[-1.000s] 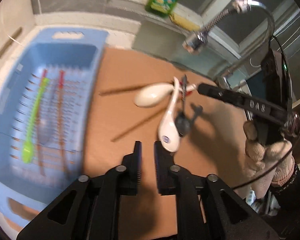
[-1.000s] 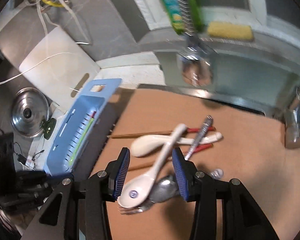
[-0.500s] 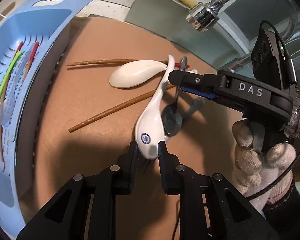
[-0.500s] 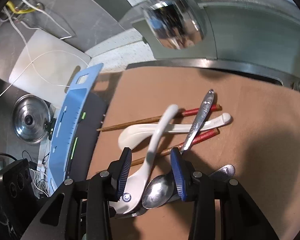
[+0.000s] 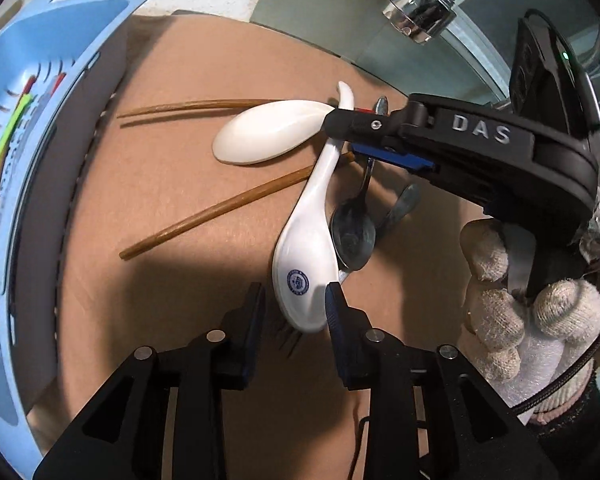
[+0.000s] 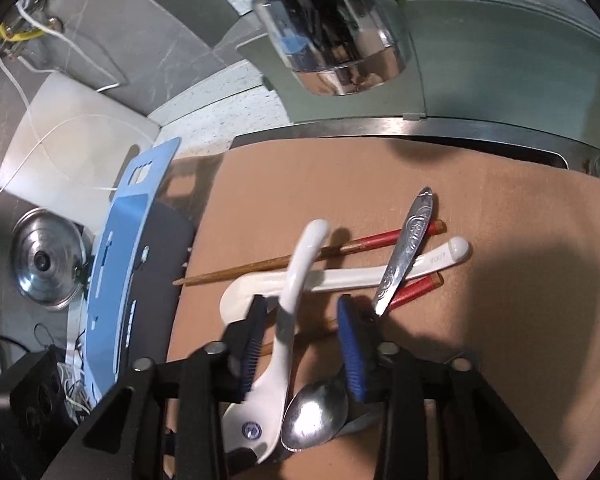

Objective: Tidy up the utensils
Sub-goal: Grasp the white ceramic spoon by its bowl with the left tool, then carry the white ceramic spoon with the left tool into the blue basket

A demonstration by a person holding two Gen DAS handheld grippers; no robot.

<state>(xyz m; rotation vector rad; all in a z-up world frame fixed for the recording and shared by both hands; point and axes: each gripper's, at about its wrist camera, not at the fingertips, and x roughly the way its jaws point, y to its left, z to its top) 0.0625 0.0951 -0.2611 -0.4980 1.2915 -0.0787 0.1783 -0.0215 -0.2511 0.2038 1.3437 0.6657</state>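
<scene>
A pile of utensils lies on the brown mat (image 5: pixel 188 80). A white ceramic spoon with a blue mark (image 5: pixel 308 248) lies across a second white spoon (image 5: pixel 272 132), a metal spoon (image 5: pixel 354 232) and two red-ended chopsticks (image 5: pixel 216 212). My left gripper (image 5: pixel 296 304) is open, its fingers on either side of the marked spoon's bowl. My right gripper (image 6: pixel 302 332) is open, its fingers straddling that spoon's handle (image 6: pixel 296 280). The metal spoon (image 6: pixel 316 416) lies under its right finger.
A blue slotted tray (image 5: pixel 32 128) with a green utensil and red chopsticks stands at the left; it also shows in the right wrist view (image 6: pixel 116 248). A chrome faucet head (image 6: pixel 332 28) hangs above the mat. A pot lid (image 6: pixel 48 260) lies far left.
My left gripper has come down onto the marked spoon's bowl and its jaws have opened around it. My right gripper has moved forward along the spoon's handle.
</scene>
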